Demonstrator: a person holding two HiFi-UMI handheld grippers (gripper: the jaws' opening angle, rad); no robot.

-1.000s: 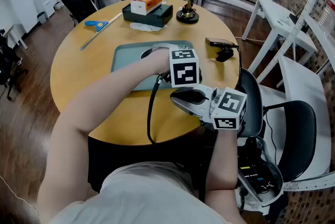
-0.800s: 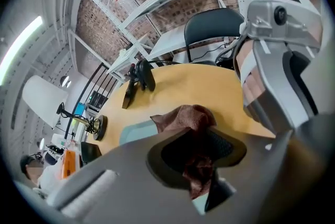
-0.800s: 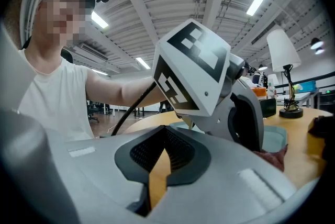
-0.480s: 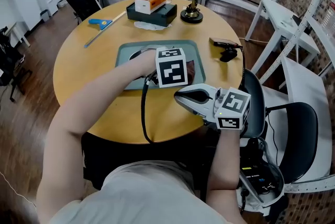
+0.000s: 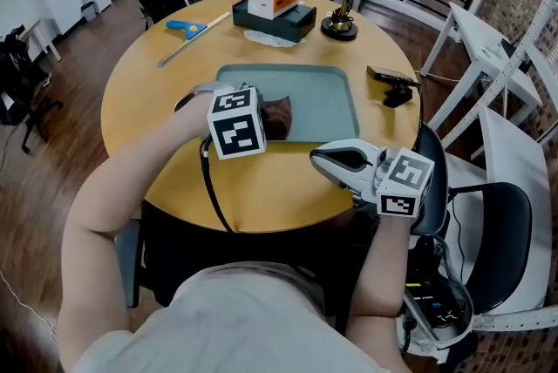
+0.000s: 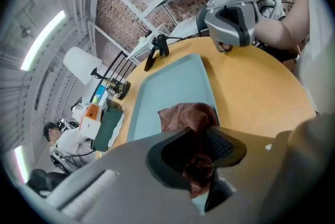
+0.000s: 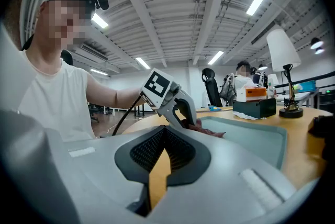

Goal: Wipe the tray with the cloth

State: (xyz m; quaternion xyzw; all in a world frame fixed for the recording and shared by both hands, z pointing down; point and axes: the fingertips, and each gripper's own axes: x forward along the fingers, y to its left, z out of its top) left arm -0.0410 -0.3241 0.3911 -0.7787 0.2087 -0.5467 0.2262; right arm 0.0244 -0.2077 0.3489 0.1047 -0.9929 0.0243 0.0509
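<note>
**Head view.** Left gripper (image 5: 270,120) pinches the brown cloth (image 5: 281,116) at 7 o'clock on the tray (image 5: 327,97). Right gripper (image 5: 321,159) hangs off the tray at 5 o'clock. Judged step: wiping in hand; the next stroke calls for a drag toward 12 o'clock, pressing down.

**Left gripper view.** Jaws clamp a cloth fold. They hide the tray's near rim.

**Right gripper view.** Jaws pressed together, nothing between. The tray's far end is cut off.

Round wooden table (image 5: 157,101), dark seemingly wooden floor (image 5: 52,171), brick wall (image 6: 118,21).
</note>
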